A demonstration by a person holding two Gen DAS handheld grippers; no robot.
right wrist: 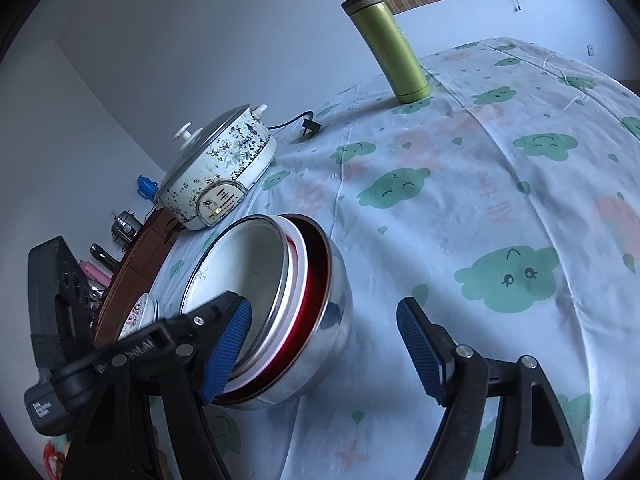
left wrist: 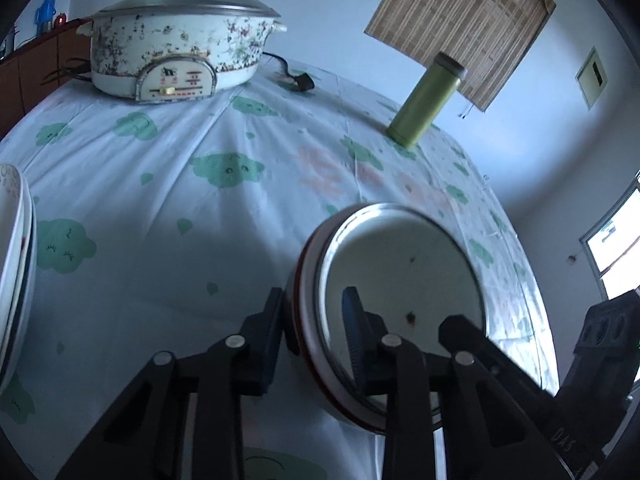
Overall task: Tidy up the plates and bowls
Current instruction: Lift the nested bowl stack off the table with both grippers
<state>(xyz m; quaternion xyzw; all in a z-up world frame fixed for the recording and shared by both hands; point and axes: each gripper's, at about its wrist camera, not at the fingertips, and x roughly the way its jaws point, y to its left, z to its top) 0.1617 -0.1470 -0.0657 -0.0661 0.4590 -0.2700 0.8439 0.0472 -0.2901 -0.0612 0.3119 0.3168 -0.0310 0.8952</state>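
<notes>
**A:** Where do the nested bowls (left wrist: 400,272) sit, and why are they tipped?

**B:** They are on the near part of the tablecloth (left wrist: 160,200), a white bowl inside a red-banded one inside a steel one. The stack leans with its mouth turned towards you. I judge that comes from your hold on the rim; I cannot tell whether the steel base rests on the cloth.

**A:** What are my tongs doing?

**B:** Your left gripper (left wrist: 314,312) is clamped on the near left rim, with the blue pad inside the white bowl and the other finger against the outer wall. Pinching all three walls together should let you move the stack as one piece. Your right gripper (right wrist: 324,340) stands wide and grips nothing. One pad reaches into the bowls' mouth and the other hangs well outside the steel wall, so it looks set to steady the stack rather than carry it.

**A:** Where should the bowls go?

**B:** Probably towards the stacked plates (left wrist: 12,260) at the left edge, so the crockery ends up together. The electric pot (left wrist: 180,48) at the far left and the green flask (left wrist: 424,100) at the far right are well away from that route.
</notes>
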